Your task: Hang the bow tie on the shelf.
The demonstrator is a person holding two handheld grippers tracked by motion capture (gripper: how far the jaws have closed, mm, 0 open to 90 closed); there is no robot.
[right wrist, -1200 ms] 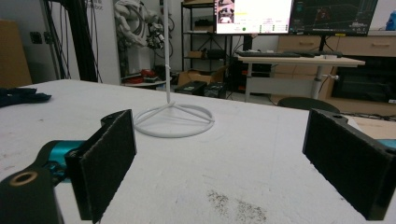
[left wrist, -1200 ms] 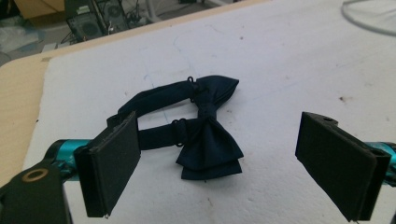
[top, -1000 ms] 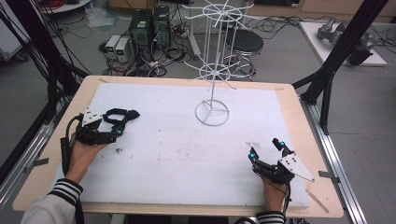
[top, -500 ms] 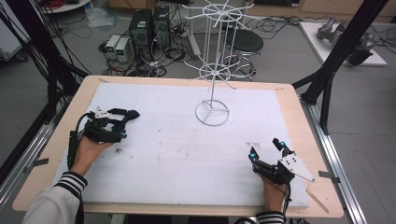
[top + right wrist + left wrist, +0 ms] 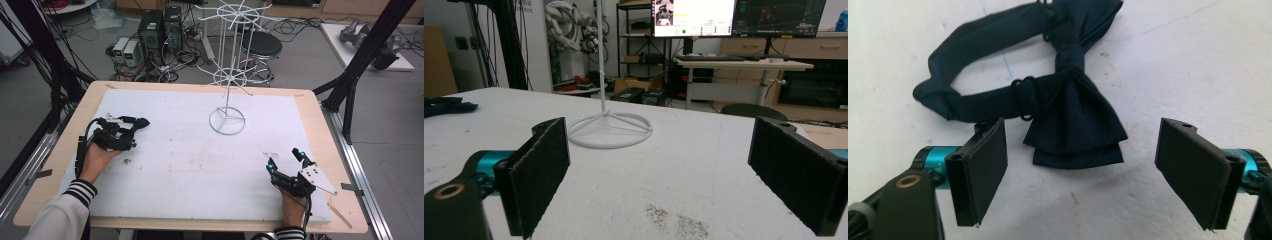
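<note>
Left claw closes in on the bow tie

The left claw (image 5: 1080, 165) has shifted toward the rack (image 5: 227, 75) over the last second and now hangs spread just short of the bow tie (image 5: 1068, 112), which lies flat on the bench (image 5: 200, 160), well left of the rack; a pickup looks next. The right claw (image 5: 285, 161) stays spread, empty, near the bench's front edge.

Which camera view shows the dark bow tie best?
The left gripper view: the bow tie lies close, knot and strap clear. In the high view it is a small dark shape; the right gripper view catches its edge.
</note>
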